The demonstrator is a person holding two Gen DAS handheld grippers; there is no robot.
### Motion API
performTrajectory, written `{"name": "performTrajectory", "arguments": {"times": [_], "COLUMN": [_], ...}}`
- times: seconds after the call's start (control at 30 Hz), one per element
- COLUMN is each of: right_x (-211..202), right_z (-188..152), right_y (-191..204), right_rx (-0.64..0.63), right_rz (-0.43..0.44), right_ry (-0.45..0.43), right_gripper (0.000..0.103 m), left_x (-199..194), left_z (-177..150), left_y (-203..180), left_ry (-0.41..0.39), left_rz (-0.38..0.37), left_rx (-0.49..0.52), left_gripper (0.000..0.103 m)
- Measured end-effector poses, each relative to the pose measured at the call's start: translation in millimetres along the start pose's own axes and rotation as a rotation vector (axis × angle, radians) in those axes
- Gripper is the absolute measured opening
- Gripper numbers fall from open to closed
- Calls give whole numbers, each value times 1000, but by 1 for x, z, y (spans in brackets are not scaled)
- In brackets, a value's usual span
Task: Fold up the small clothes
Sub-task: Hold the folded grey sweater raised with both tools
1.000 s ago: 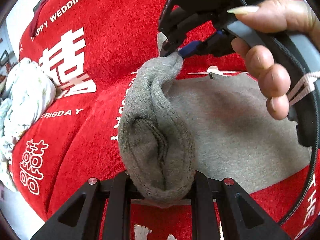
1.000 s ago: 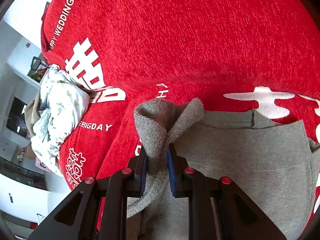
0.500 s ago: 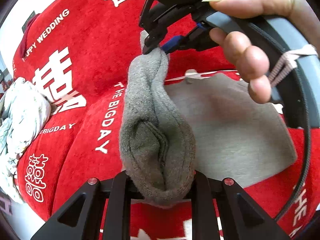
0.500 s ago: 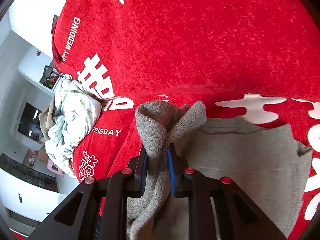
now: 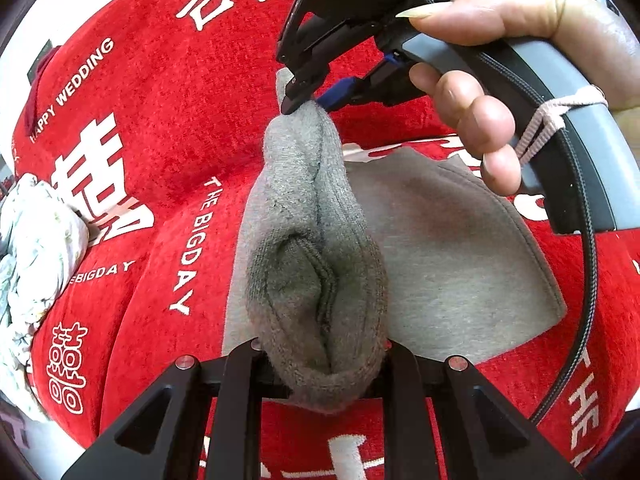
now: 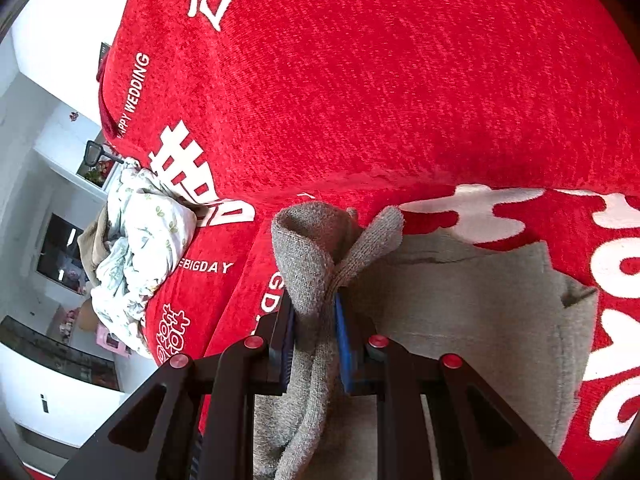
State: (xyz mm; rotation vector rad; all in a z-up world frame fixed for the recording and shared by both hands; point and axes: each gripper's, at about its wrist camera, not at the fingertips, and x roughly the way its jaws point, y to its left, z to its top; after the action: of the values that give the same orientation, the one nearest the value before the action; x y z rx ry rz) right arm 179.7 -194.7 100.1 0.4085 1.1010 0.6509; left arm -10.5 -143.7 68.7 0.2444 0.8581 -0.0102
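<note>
A small grey knit garment (image 5: 440, 248) hangs over a red blanket (image 5: 168, 128). My left gripper (image 5: 324, 364) is shut on one bunched grey edge (image 5: 316, 288). My right gripper (image 6: 316, 340) is shut on the other end of that edge (image 6: 308, 248); it also shows in the left wrist view (image 5: 304, 102), held by a hand. The edge is stretched between the two grippers and lifted above the blanket. The rest of the garment (image 6: 472, 320) hangs below and to the right.
The red blanket (image 6: 400, 80) with white lettering covers the surface. A crumpled white floral cloth (image 5: 32, 248) lies at the left, also in the right wrist view (image 6: 140, 248). Room furniture shows beyond the blanket's left edge (image 6: 48, 280).
Both grippers have lifted the gripped grey edge higher above the blanket. The garment's body now hangs lower and looks smaller beneath them.
</note>
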Motion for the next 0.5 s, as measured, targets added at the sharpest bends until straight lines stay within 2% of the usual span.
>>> {"name": "performTrajectory", "arguments": {"times": [0.17,0.3,0.5], "right_x": [-9,-17,-22], "right_z": [-1,-4,-9], "right_y": [-11,-22,-35], "right_rx": [14,31,40], "right_rz": [13,58,60], "right_ry": [-13,-41,-74], "right_gripper": [20,20,20], "left_x": [1,1,3], "left_z": [2,2,3], "left_y": [-12,-22,-31], "left_ry": [-3,-10,-7], "left_rz": [-6,-11,-10], "left_rx": [22,40,62], "left_gripper": [18,18,18]}}
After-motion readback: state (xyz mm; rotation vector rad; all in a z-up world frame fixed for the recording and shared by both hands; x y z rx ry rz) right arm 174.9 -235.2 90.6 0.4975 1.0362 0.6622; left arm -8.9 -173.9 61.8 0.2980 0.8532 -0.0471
